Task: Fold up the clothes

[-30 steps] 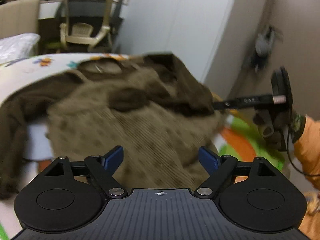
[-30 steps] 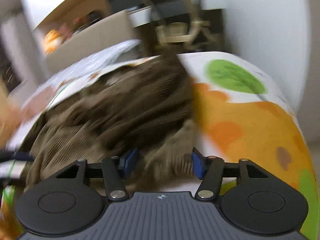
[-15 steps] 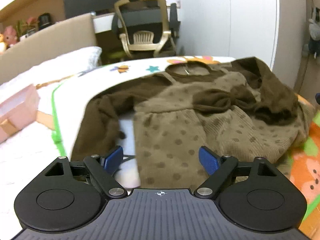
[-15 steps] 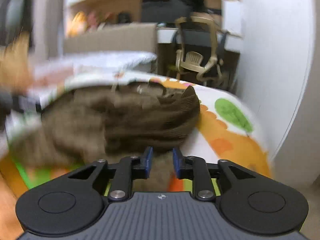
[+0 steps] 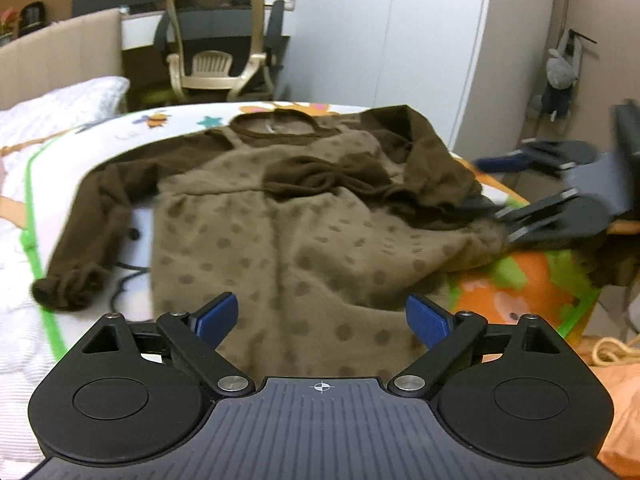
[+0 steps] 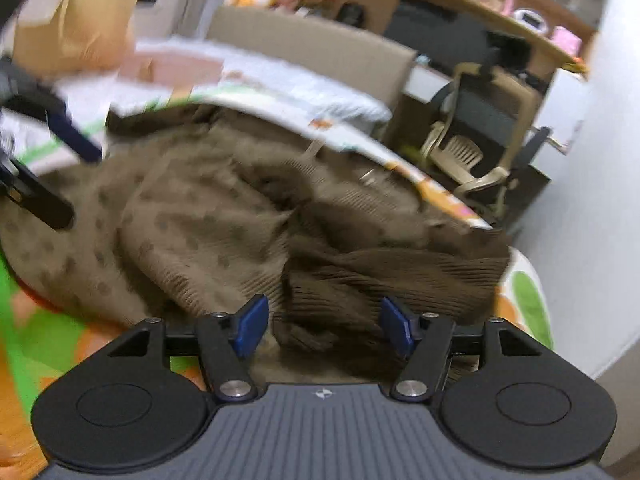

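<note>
Across the printed bed cover (image 5: 516, 280) the dress (image 5: 288, 236) lies collar-far; my left gripper (image 5: 322, 316) spreads wider over its near hem, my right gripper (image 6: 322, 326) narrows, unclamped, around the crumpled right sleeve (image 6: 384, 280).

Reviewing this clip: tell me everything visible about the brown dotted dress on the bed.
The dress is a small ribbed-knit garment: a tan, dark-dotted body, dark brown long sleeves and neckband, and a dark brown bow on the chest. It lies front up on the printed bedsheet, neck away from the left wrist camera. One sleeve stretches out straight; the other is folded in over the chest. Its skirt is rumpled.
</note>
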Demonstrator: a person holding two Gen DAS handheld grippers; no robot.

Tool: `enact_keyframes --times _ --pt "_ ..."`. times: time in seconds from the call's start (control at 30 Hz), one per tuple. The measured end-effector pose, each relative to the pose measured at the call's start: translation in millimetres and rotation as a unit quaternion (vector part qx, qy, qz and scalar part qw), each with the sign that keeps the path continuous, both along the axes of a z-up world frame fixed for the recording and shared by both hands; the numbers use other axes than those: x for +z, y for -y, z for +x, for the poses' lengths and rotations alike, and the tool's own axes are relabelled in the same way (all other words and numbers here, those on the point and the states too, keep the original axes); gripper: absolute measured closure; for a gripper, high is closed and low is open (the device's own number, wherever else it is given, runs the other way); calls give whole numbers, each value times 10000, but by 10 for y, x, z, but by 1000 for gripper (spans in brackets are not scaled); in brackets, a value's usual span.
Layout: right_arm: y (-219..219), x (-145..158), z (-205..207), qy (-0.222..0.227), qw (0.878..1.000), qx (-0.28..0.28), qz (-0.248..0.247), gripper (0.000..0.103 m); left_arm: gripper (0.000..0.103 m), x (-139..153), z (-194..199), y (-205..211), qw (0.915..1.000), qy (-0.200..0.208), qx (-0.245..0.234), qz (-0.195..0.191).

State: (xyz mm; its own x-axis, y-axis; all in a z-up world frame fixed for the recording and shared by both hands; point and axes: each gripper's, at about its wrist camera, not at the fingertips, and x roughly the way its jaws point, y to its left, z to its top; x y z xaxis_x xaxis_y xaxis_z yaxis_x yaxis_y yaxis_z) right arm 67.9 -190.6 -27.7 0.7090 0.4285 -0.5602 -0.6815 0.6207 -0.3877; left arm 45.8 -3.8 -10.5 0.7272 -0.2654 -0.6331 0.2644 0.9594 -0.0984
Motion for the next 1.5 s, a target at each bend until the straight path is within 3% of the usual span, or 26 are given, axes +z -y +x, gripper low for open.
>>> enact_keyframes --times 0.03,0.07,0.1,0.2,0.3,0.4,0.43,0.47,0.57,0.67,0.77,0.83,0.93,1.03,1.07,1.1,1.17,1.3,1.4,1.5 --pt "34 25 34 156 9998 -105 -51 70 8 -6 -5 32 10000 -1 -41 8" --pt "78 62 71 311 9992 -230 -83 82 8 -5 -21 55 10000 10 -79 43" --pt "122 98 108 467 9982 -355 -115 85 8 -3 -40 75 9999 22 -114 82" --pt "455 430 333 861 9907 -1029 212 88 7 2 -104 55 9998 43 -120 169" --pt "883 858 645 1216 9740 -1791 665 88 7 -14 -113 12 9998 14 -58 172" --pt "1264 1093 1004 1332 9548 -2477 963 88 7 -43 -82 -11 9999 -41 -6 134" --pt "1327 1088 1055 1224 9538 -2552 1012 88 7 -53 -73 -8 9999 -58 -9 124" --pt "1382 1072 1096 1095 9535 -2604 1053 87 7 -62 -65 10 9999 -71 -45 119" --pt "1547 1025 1219 706 9514 -2757 1177 58 7 -93 -61 90 9996 -98 -213 186" --pt "1512 887 812 503 9679 -2203 1098 41 7 -125 -91 166 9986 -110 -399 335" --pt "1387 607 346 -526 9827 -1402 1089 39 7 -149 -120 211 9974 -158 -541 439" --pt "1296 362 66 -1138 9841 -973 957 39 7 -153 -137 223 9970 -185 -581 480" --pt "1185 117 -79 -1445 9807 -909 956 39 7 -117 -168 229 9969 -139 -583 511" --pt "1092 13 71 -1563 9758 -983 1170 39 7 -91 -191 255 9966 -85 -630 533" --pt "1063 -6 140 -1621 9736 -986 1271 43 7 -91 -195 269 9964 -76 -649 546" --pt "1013 3 186 -1668 9726 -936 1317 60 7 -90 -198 283 9962 -68 -668 558" --pt "848 48 244 -1850 9701 -679 1418 83 7 -93 -207 307 9959 -57 -695 575" --pt "739 509 214 -1791 9567 -289 2276 91 7 -129 -226 293 9965 -107 -623 550" --pt "830 978 203 -1659 9355 -41 3120 92 7 -132 -224 290 9964 -129 -595 589" --pt "961 1323 243 -1493 9197 63 3631 99 7 -103 -246 324 9954 -48 -695 659"
